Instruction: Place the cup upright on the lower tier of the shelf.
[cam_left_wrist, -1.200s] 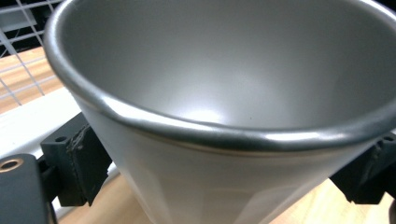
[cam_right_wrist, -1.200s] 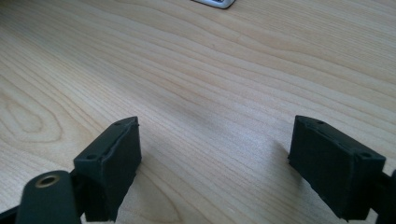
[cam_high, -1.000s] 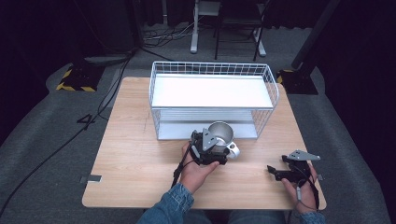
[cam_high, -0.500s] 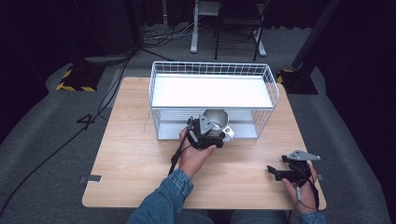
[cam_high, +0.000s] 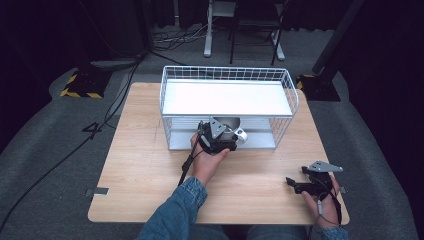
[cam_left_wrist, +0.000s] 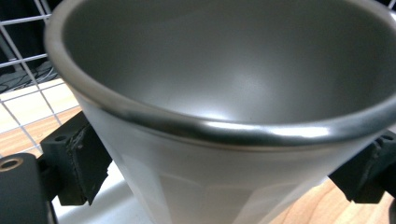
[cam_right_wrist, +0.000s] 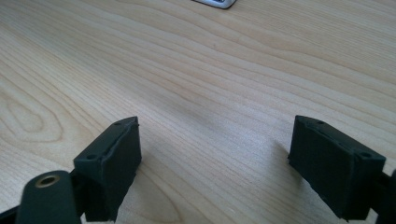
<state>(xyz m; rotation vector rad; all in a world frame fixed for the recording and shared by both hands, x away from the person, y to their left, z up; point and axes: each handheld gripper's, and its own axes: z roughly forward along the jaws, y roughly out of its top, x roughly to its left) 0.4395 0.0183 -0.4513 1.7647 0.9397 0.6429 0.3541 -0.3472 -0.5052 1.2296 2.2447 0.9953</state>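
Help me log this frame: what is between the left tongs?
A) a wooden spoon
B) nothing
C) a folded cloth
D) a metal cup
D: in the left gripper view a metal cup sits clamped between the two black jaws of the left tongs, and the high view shows it held at the front of the wire basket.

the right gripper (cam_right_wrist: 215, 154) holds its jaws wide apart over the bare wooden table (cam_right_wrist: 210, 70).
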